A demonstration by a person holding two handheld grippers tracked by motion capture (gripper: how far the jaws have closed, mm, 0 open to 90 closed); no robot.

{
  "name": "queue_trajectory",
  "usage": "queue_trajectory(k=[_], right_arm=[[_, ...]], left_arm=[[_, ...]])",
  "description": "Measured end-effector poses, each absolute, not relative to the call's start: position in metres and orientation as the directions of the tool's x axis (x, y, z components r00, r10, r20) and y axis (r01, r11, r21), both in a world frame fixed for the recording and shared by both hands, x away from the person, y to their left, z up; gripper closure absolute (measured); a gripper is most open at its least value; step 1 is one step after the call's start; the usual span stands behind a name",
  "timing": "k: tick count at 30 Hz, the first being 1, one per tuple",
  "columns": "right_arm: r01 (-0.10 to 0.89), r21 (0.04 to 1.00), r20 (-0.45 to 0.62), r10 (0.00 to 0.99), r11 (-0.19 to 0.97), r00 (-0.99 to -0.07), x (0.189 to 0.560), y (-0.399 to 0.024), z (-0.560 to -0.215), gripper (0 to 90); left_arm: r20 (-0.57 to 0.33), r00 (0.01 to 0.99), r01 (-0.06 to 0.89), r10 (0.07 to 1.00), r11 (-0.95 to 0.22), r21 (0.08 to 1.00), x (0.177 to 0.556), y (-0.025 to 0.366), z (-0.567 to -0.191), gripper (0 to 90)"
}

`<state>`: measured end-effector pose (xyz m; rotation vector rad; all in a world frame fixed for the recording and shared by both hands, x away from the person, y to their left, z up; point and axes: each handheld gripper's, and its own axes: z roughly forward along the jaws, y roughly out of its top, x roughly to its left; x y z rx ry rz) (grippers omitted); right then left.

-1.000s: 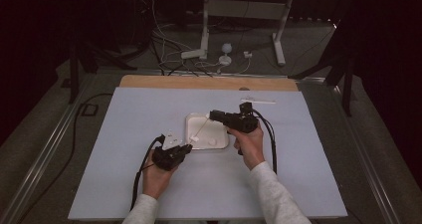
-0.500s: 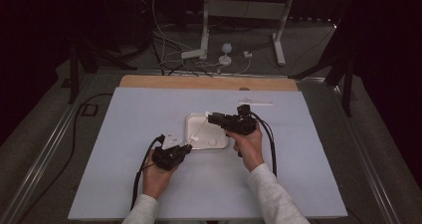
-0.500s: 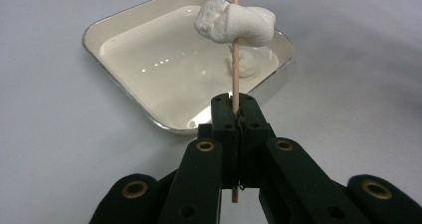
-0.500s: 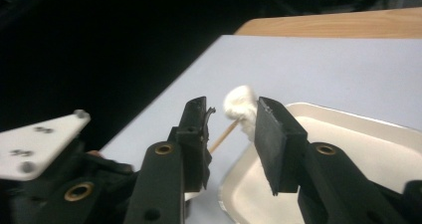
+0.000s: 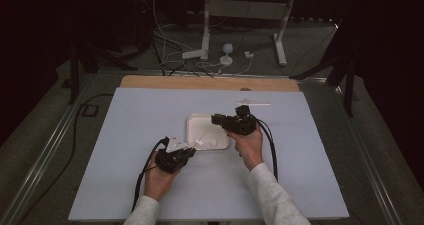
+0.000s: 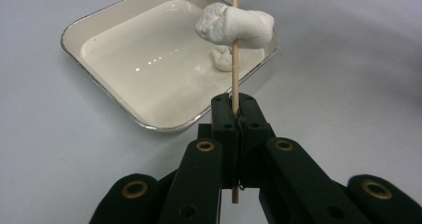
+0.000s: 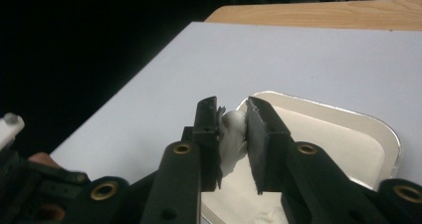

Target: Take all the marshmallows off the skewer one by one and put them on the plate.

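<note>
We start with the marshmallow (image 6: 235, 25), a soft white lump speared on a thin wooden skewer (image 6: 233, 79), sitting partway up the stick and hanging over the near corner of the white tray (image 6: 107, 79). In the left gripper view the skewer runs straight up from between the jaws of our left gripper (image 6: 234, 115), which are pressed tight together on its lower end, so the stick is held firmly. A second, smaller piece of marshmallow (image 6: 222, 58) lies on the tray floor just behind the skewer. In the right gripper view our right gripper (image 7: 233, 134) has its jaws drawn narrow around a white marshmallow lump (image 7: 232, 137), both pads pressing into its sides above the tray's edge (image 7: 393, 134); these jaws have just been closing, with that lump between them. From the high view, the tray (image 5: 192, 135) sits near the middle of the pale table cover (image 5: 140, 115), the left gripper (image 5: 187, 152) at its near left corner and the right gripper (image 5: 216, 119) reaching over it from the right, the two close together across the tray. A thin white stick (image 5: 252, 103) lies apart on the cover, farther back, near the wooden table edge (image 5: 210, 82).
</note>
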<state>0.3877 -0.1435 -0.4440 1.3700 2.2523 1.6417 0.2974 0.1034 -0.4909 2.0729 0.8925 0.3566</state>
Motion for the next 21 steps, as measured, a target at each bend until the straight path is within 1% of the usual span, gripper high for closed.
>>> queue_trajectory(k=[4,6,9,15,17,19,21], right_arm=[[0.622,0.783,0.447,0.687,0.01,-0.574,0.39,-0.148,-0.444,78.3],[0.626,0.779,0.443,0.691,0.017,-0.571,0.391,-0.15,-0.445,76.8],[0.637,0.769,0.429,0.701,0.048,-0.57,0.392,-0.151,-0.449,69.6],[0.661,0.748,0.434,0.714,0.054,-0.549,0.394,-0.15,-0.457,60.5],[0.66,0.75,0.436,0.71,0.054,-0.554,0.393,-0.15,-0.457,55.6],[0.662,0.748,0.447,0.695,0.055,-0.563,0.392,-0.149,-0.456,48.6],[0.662,0.747,0.453,0.68,0.062,-0.576,0.39,-0.148,-0.455,45.1]], left_arm=[[-0.06,0.7,0.474,0.712,-0.4,0.784,0.296,0.108,-0.491,90.0],[-0.069,0.691,0.477,0.719,-0.383,0.791,0.297,0.112,-0.49,90.0],[-0.081,0.681,0.483,0.728,-0.364,0.797,0.298,0.115,-0.489,90.0],[-0.087,0.675,0.488,0.733,-0.355,0.797,0.299,0.115,-0.49,90.0],[-0.092,0.671,0.49,0.736,-0.346,0.8,0.3,0.116,-0.49,90.0],[-0.104,0.668,0.491,0.737,-0.332,0.805,0.3,0.117,-0.489,90.0],[-0.109,0.663,0.492,0.741,-0.321,0.809,0.3,0.118,-0.488,89.9]])
